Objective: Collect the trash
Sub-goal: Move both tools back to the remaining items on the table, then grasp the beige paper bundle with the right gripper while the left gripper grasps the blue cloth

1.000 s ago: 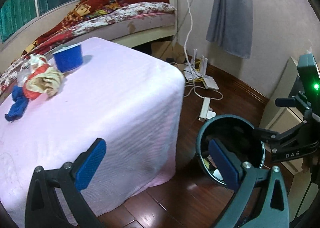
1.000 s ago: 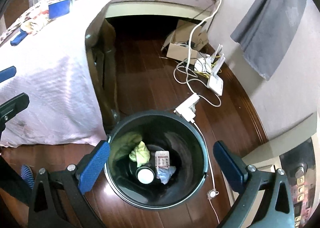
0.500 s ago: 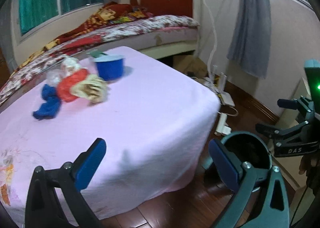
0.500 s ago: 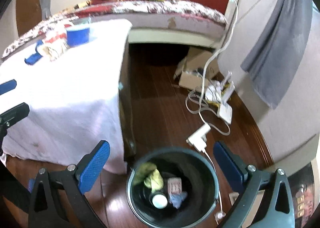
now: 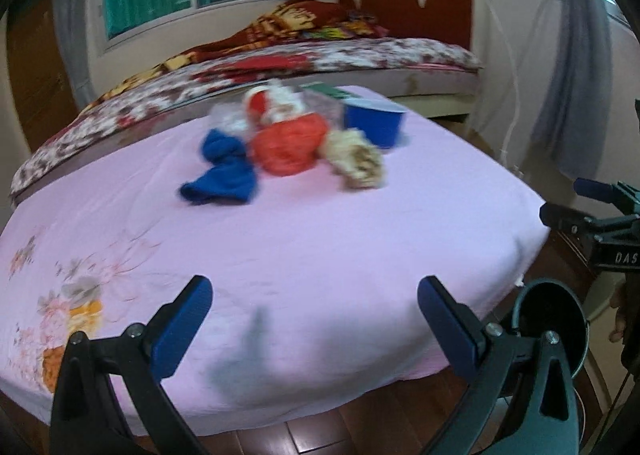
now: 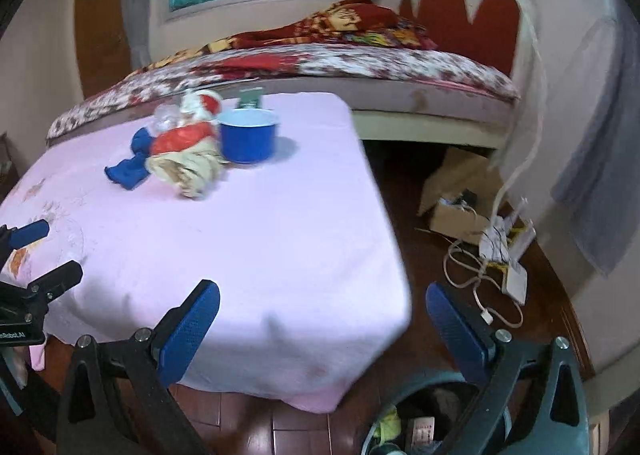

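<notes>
Trash lies in a heap at the far side of the pink-covered table [image 5: 320, 247]: a blue crumpled cloth [image 5: 224, 175], a red-orange plastic bag [image 5: 288, 143], a beige crumpled wrapper [image 5: 358, 161], clear plastic and a blue cup [image 5: 374, 123]. The heap also shows in the right wrist view, with the blue cup [image 6: 248, 135] and the beige wrapper [image 6: 188, 171]. The dark trash bin [image 5: 554, 329] stands on the floor at the table's right; it holds scraps [image 6: 416, 429]. My left gripper [image 5: 314, 327] is open and empty over the table's near edge. My right gripper [image 6: 322, 333] is open and empty above the bin.
A bed [image 5: 320, 59] with a floral cover runs behind the table. A cardboard box [image 6: 452, 195], a router and white cables [image 6: 500, 255] lie on the wooden floor at the right. A grey curtain [image 6: 600, 159] hangs on the right wall.
Both grippers have swung up and left, away from the bin toward the table. The trash heap now sits near the centre of both views. Both stay open.
</notes>
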Available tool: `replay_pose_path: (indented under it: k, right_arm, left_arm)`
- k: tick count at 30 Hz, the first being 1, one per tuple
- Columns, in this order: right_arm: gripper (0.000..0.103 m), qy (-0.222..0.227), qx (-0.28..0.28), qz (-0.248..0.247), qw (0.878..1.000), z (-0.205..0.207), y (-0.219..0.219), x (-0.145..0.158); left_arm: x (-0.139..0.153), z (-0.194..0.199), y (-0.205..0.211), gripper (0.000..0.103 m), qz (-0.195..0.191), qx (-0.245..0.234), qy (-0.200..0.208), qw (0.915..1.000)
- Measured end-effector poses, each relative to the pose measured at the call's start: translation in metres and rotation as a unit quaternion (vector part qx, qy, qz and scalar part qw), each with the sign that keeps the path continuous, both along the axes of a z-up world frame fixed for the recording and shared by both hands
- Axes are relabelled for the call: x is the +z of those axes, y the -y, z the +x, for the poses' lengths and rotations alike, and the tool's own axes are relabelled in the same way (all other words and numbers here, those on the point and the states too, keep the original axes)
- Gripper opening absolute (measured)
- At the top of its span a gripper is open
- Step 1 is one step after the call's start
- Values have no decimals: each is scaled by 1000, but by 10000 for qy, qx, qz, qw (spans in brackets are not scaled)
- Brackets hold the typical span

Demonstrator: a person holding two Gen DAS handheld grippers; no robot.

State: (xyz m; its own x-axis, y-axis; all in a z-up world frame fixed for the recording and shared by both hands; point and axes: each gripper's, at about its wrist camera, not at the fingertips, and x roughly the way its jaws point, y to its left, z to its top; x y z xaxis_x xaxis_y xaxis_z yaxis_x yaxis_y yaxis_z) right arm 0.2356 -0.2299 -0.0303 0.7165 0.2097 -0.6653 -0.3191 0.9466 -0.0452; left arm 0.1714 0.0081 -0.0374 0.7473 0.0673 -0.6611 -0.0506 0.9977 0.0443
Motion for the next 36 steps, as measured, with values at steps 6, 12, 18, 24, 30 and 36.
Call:
replay_pose_path:
  k: [6,12,18,24,30,36]
  right_arm:
    - [103,-99,360,226,9990,17,-47,2]
    - [102,-38,614,344,9975,40,-92,3]
    - [79,-274,721,286,9966,76,-133,-6]
    - [66,-623,775,55,9950,122,-167,-20]
    - [54,-970,825,46,9918,147,-175,-35]
    - [50,-864,860,-60,9925,146,-175,-38]
  left_arm:
    - [0,4,-50,101,-164,479,50,9987]
    - [-5,33,-83,92,-362,497,-21,9981]
    - [-7,73,-98,89,-542,382,-10,9978]
    - [-18,114,-112,80,-839,267,-223,9959]
    - [-31,146,-114,78,-955,101,-517,9940]
    - [-36,167,-112,72,-1004,80,-725,9923]
